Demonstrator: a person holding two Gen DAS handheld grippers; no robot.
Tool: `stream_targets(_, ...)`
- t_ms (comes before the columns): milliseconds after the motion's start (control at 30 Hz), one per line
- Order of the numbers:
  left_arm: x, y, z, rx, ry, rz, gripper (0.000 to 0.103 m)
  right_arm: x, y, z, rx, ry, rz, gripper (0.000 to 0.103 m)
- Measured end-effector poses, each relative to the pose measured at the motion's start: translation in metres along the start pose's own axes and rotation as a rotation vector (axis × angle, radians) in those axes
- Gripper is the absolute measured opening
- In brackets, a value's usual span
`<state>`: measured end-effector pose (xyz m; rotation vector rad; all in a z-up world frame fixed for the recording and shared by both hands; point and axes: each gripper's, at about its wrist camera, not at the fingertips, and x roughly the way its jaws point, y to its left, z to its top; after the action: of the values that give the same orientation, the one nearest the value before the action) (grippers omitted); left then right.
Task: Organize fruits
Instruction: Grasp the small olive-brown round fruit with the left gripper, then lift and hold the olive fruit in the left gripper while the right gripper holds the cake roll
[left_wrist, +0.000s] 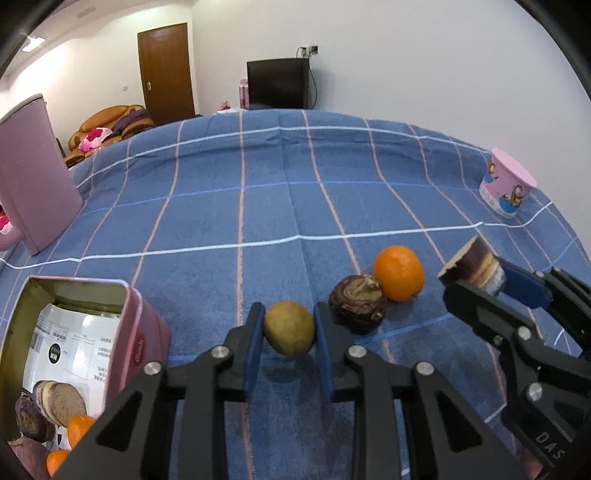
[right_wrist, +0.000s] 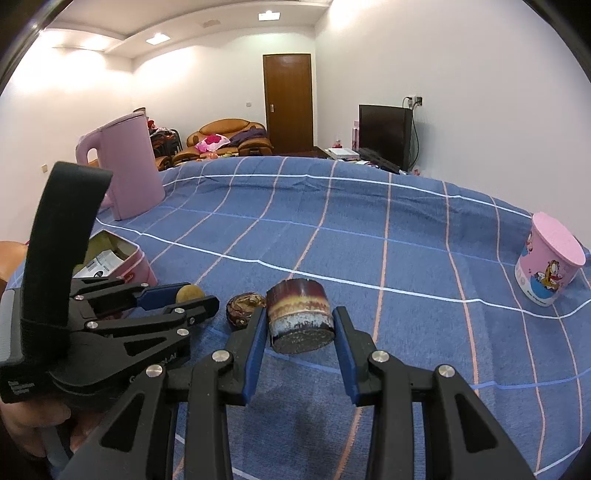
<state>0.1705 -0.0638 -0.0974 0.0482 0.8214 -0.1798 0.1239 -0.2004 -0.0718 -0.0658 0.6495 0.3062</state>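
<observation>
1. Left wrist view: left gripper (left_wrist: 289, 332) clamped on a yellow-green fruit (left_wrist: 289, 328), blue pads pressed to both sides, fruit lifted just clear of the blue checked cloth (left_wrist: 258, 206) with its shadow underneath.
2. Just right of that fruit, resting on the cloth: a dark brown fruit (left_wrist: 357, 303), touching an orange (left_wrist: 398, 273) a little farther off.
3. Near left: pink tin (left_wrist: 146, 332), lid off, a printed paper leaning inside, with more brown fruits and oranges at the bottom.
4. Far left: pink kettle (left_wrist: 35, 177). Far right: pink cartoon cup (left_wrist: 506, 186), upside down on the cloth.
5. Right wrist view: right gripper (right_wrist: 300, 325) closed around a squat brown cylinder-shaped piece (right_wrist: 298, 316), flat cut face turned toward the camera, held above the cloth.
6. Same view, left side: left gripper (right_wrist: 184, 295) alongside with the yellow-green fruit (right_wrist: 189, 293) between its tips, dark brown fruit (right_wrist: 243, 308) on the cloth between the two grippers.
</observation>
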Motion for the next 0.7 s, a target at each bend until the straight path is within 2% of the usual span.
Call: stream_targets(700,-0.026,-0.004,-0.002,0.023,-0.140,0.031,0.028,-0.014,-0.002,-0.003,-0.006,-0.081,0.009,0.038)
